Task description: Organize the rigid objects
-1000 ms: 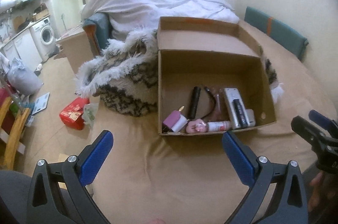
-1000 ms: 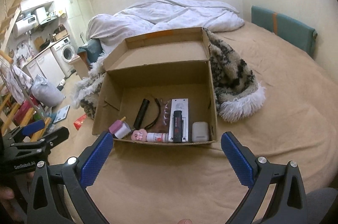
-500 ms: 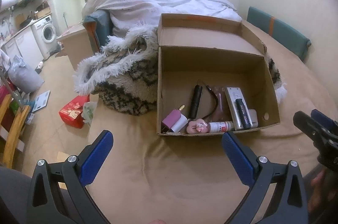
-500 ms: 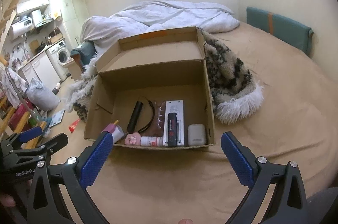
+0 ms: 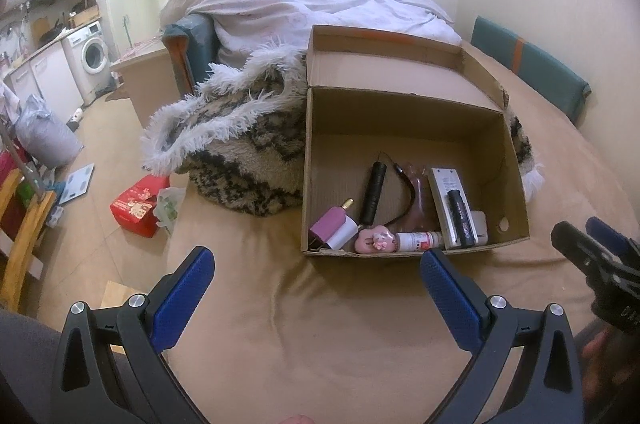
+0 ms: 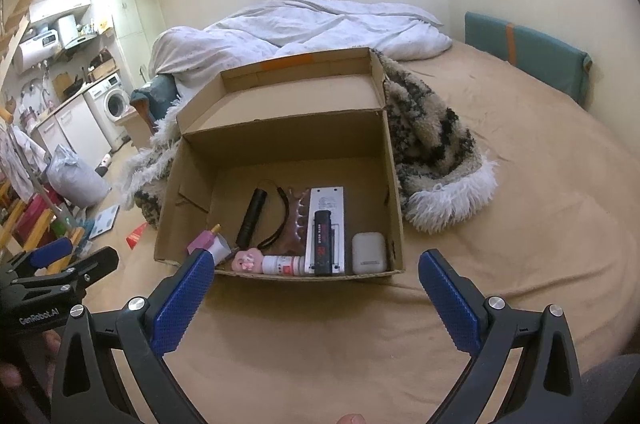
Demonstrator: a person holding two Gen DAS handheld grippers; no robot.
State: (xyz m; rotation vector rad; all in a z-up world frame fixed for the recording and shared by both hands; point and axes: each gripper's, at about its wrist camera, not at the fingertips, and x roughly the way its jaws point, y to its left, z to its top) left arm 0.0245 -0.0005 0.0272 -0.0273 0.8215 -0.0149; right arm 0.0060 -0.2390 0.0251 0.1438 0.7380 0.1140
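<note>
We hold the left gripper [image 5: 316, 276] over the tan bed [image 5: 320, 344], its blue fingers [image 5: 182, 298] spread wide with nothing between them; ahead sits the open cardboard box [image 6: 280, 135], near the bed's left edge, backed by a shaggy patterned blanket [image 5: 240, 151]. Along the box's near wall, from the left corner, we see a purple and white perfume bottle [image 6: 209, 243]; a black flashlight [image 6: 250, 218] with its cord, lying further in; a pink charm [image 6: 247, 260]; a small white bottle [image 6: 285, 265] on its side; a brown comb-like piece [image 6: 298, 224]; a white remote [image 6: 327, 220] with a black stick [image 6: 323, 242] lying on it; a white earbud case [image 6: 369, 252] in the right corner. Our right gripper [image 6: 316, 276] hangs just before the box, equally wide and empty.
</note>
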